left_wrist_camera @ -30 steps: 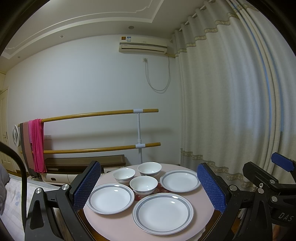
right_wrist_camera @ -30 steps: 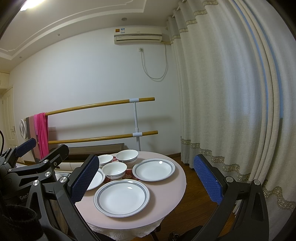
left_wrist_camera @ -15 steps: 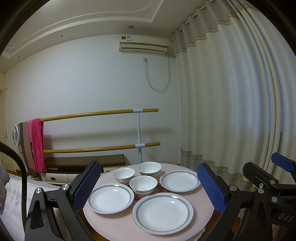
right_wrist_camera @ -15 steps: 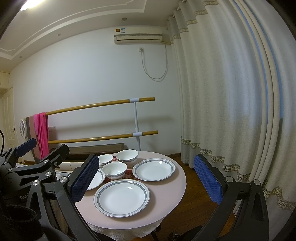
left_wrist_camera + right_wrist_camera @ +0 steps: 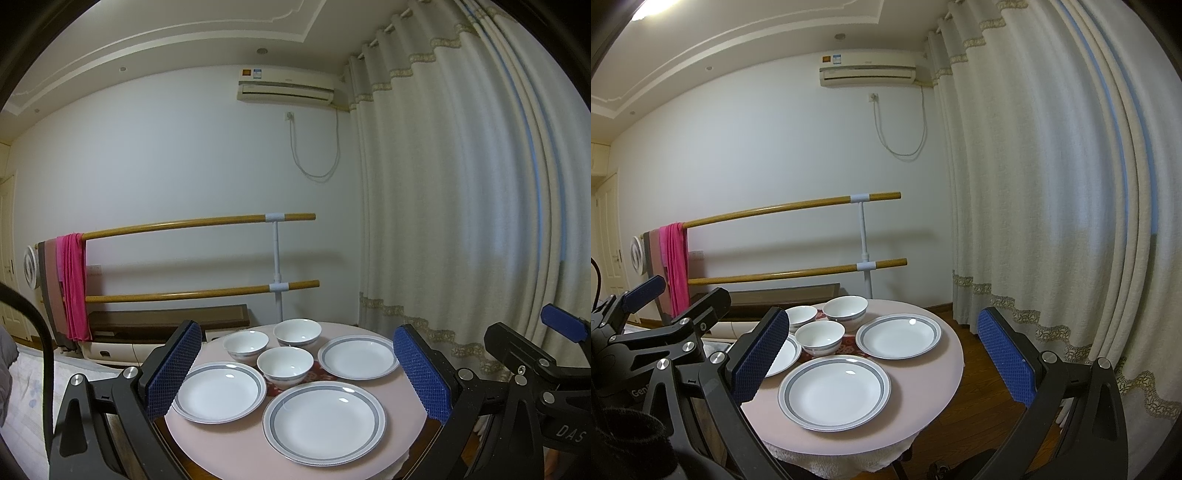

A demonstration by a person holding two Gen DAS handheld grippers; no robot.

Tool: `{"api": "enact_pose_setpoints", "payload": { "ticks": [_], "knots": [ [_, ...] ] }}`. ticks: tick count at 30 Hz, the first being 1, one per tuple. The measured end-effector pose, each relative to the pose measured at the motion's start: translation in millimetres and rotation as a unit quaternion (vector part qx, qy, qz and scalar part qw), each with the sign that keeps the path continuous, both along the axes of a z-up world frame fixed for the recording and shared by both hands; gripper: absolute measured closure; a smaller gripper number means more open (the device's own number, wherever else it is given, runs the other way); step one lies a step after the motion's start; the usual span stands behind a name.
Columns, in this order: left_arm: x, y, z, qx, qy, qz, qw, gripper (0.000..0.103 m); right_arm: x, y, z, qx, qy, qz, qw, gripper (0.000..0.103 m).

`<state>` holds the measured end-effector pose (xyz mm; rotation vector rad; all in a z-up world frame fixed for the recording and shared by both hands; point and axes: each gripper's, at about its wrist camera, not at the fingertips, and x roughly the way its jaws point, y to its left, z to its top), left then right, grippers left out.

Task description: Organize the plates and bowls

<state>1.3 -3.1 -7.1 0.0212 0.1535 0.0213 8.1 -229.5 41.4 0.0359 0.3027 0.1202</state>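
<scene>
pale curtains [image 5: 461, 221] and a white wall back a round pink worktop [image 5: 229, 443]. both the left gripper [image 5: 297, 373] and right gripper [image 5: 884, 356] hold their blue fingers wide apart, gripping nothing, short of it. on it sit three grey-rimmed white plates [image 5: 324, 421] around three white bowls [image 5: 285, 364].

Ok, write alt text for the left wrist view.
A round pink table holds three white plates with grey rims and three white bowls clustered behind them, framed by the open blue-padded left gripper. Behind stand a wooden barre with a pink towel, cream curtains and a wall air conditioner.
</scene>
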Motion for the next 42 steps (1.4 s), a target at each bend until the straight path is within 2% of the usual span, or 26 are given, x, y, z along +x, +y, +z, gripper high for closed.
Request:
{"api": "enact_pose_setpoints", "payload": {
  "ticks": [6, 12, 15, 20, 28, 31, 34, 37, 42],
  "knots": [
    [17.3, -0.9, -9.7, 0.002, 0.026, 0.001, 0.9997, 0.001, 9.7, -0.5, -9.4, -0.001, 0.018, 0.011, 1.000, 0.000],
    [51.8, 2.9, -31.1, -0.022, 0.076, -0.021, 0.9967, 0.001, 40.7, -8.2, -39.8, 0.002, 0.070, 0.018, 0.997, 0.000],
    [69.4, 6.9, -43.4, -0.016, 0.101, -0.005, 0.9947, 0.001, 55.6, -15.4, -58.4, 0.009, 0.095, 0.022, 0.995, 0.000],
    [102.8, 19.9, -64.5, -0.028, 0.161, 0.018, 0.9865, 0.001, 86.7, -22.2, -90.7, 0.018, 0.147, 0.038, 0.988, 0.000],
    [148.1, 34.8, -85.2, -0.068, 0.236, 0.037, 0.9687, 0.002, 139.9, -17.9, -139.8, 0.042, 0.233, 0.088, 0.968, 0.001],
    [176.3, 43.8, -99.9, -0.087, 0.265, 0.043, 0.9593, 0.006, 155.5, -14.5, -153.6, 0.045, 0.260, 0.105, 0.959, 0.010],
    [194.5, 50.9, -112.0, -0.102, 0.294, 0.046, 0.9491, 0.014, 169.0, -9.1, -168.0, 0.043, 0.284, 0.115, 0.951, 0.017],
    [213.4, 57.8, -123.5, -0.120, 0.316, 0.047, 0.9402, 0.020, 183.6, -7.8, -185.1, 0.048, 0.311, 0.119, 0.942, 0.033],
    [239.2, 69.7, -137.9, -0.136, 0.340, 0.041, 0.9297, 0.030, 200.6, -11.2, -200.9, 0.057, 0.339, 0.122, 0.931, 0.050]
  ]
}}
